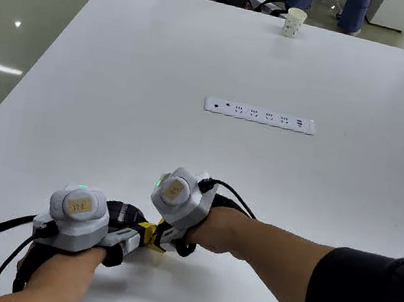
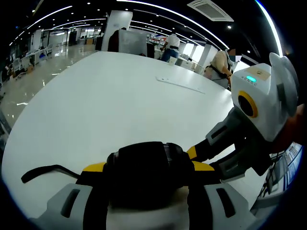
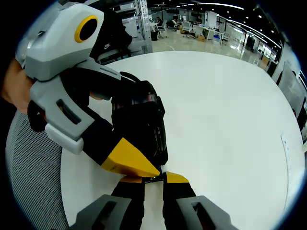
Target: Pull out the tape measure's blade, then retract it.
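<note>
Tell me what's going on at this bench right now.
A person is working a tape measure with two hand-held grippers at a white table. The left gripper has its jaws clamped on the black case. The right gripper has its jaws nearly closed on what looks like the blade tip, right at the case's mouth. No length of blade shows pulled out yet.

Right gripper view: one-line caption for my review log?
Right gripper pinches the blade tip at the mouth of a black tape measure clamped by the left gripper over a white table.
</note>
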`<state>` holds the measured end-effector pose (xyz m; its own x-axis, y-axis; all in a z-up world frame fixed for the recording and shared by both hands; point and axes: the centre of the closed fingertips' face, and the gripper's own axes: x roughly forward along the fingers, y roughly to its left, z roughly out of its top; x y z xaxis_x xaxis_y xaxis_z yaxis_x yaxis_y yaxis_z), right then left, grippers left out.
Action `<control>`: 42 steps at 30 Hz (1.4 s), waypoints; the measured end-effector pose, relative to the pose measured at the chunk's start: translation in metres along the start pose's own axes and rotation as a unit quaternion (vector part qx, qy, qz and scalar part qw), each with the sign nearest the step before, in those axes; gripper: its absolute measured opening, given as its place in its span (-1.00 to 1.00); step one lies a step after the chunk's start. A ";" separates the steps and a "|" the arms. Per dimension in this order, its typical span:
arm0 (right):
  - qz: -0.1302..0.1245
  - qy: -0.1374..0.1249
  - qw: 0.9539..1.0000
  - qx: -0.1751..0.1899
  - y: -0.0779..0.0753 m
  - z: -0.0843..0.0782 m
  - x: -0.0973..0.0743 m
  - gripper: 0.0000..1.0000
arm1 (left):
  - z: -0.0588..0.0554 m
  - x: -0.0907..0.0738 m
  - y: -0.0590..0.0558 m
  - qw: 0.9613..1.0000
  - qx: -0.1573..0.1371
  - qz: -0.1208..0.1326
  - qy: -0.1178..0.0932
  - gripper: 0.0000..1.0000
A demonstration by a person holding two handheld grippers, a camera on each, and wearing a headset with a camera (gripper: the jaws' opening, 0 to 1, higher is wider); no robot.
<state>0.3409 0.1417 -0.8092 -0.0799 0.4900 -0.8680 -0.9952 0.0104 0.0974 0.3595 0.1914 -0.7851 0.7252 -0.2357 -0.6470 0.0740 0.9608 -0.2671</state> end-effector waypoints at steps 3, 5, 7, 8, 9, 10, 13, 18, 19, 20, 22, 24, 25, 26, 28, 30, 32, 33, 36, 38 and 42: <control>0.000 -0.002 1.000 -0.001 -0.001 0.001 0.001 -0.80 | 0.000 0.000 -0.001 1.000 0.000 0.000 0.000 0.25; -0.001 -0.002 1.000 -0.001 -0.001 0.002 0.001 -0.79 | 0.000 0.000 -0.001 1.000 0.000 0.000 -0.001 0.25; -0.001 -0.003 1.000 -0.001 -0.001 0.002 0.002 -0.79 | 0.000 0.000 -0.001 1.000 0.001 0.000 -0.003 0.25; -0.001 -0.003 1.000 0.001 0.000 0.002 0.001 -0.79 | 0.000 0.000 0.000 1.000 0.001 0.000 -0.003 0.25; -0.001 -0.003 1.000 0.000 0.000 0.003 0.001 -0.79 | 0.000 0.000 -0.001 1.000 0.001 0.000 -0.003 0.25; -0.001 -0.003 1.000 -0.001 0.000 0.002 0.001 -0.79 | 0.000 0.000 0.000 1.000 0.001 0.000 -0.003 0.25; -0.001 -0.004 1.000 -0.002 -0.001 0.003 0.002 -0.79 | 0.000 0.000 -0.001 1.000 0.001 0.001 -0.003 0.25; -0.001 -0.005 1.000 -0.008 0.000 0.003 0.002 -0.78 | 0.000 0.000 0.000 1.000 0.001 0.001 -0.004 0.25; -0.002 -0.005 1.000 -0.009 -0.001 0.003 0.002 -0.78 | 0.000 0.000 -0.001 1.000 0.002 0.001 -0.005 0.25; -0.002 -0.006 1.000 -0.009 0.000 0.003 0.002 -0.78 | 0.000 0.000 -0.001 1.000 0.002 0.001 -0.005 0.25; -0.002 -0.006 1.000 -0.009 0.000 0.003 0.002 -0.78 | 0.001 0.000 -0.001 1.000 0.002 0.001 -0.005 0.26; -0.002 -0.006 1.000 -0.010 0.000 0.003 0.002 -0.78 | 0.000 0.000 -0.001 1.000 0.003 0.001 -0.005 0.26; -0.001 -0.006 1.000 -0.009 0.000 0.003 0.002 -0.78 | 0.000 0.000 -0.002 1.000 0.003 0.002 -0.006 0.26; -0.001 -0.006 1.000 -0.010 0.000 0.003 0.002 -0.78 | 0.000 0.000 -0.001 1.000 0.003 0.001 -0.006 0.26; -0.001 -0.006 1.000 -0.009 0.000 0.003 0.002 -0.78 | 0.000 0.000 -0.001 1.000 0.003 0.001 -0.008 0.26; -0.001 -0.007 1.000 -0.012 0.000 0.003 0.002 -0.77 | 0.001 0.000 -0.002 1.000 0.000 0.000 -0.010 0.27; -0.004 -0.006 1.000 -0.019 0.001 0.003 0.002 -0.77 | 0.001 0.000 -0.003 1.000 0.004 0.002 -0.013 0.28; -0.006 -0.006 1.000 -0.019 0.001 0.003 0.002 -0.77 | 0.001 0.000 -0.003 1.000 0.004 0.002 -0.014 0.28; -0.008 -0.009 1.000 -0.019 0.000 0.003 0.002 -0.77 | 0.002 0.001 -0.002 1.000 0.005 -0.002 -0.017 0.29; -0.009 -0.009 1.000 -0.019 0.000 0.003 0.002 -0.76 | 0.002 0.001 -0.002 1.000 0.008 -0.002 -0.014 0.29; -0.014 -0.008 1.000 -0.026 0.001 0.003 0.002 -0.76 | 0.002 0.001 -0.002 1.000 0.007 0.002 -0.010 0.30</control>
<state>0.3400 0.1456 -0.8091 -0.0509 0.5035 -0.8625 -0.9987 -0.0211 0.0466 0.3610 0.1896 -0.7837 0.7383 -0.2298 -0.6341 0.0814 0.9637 -0.2544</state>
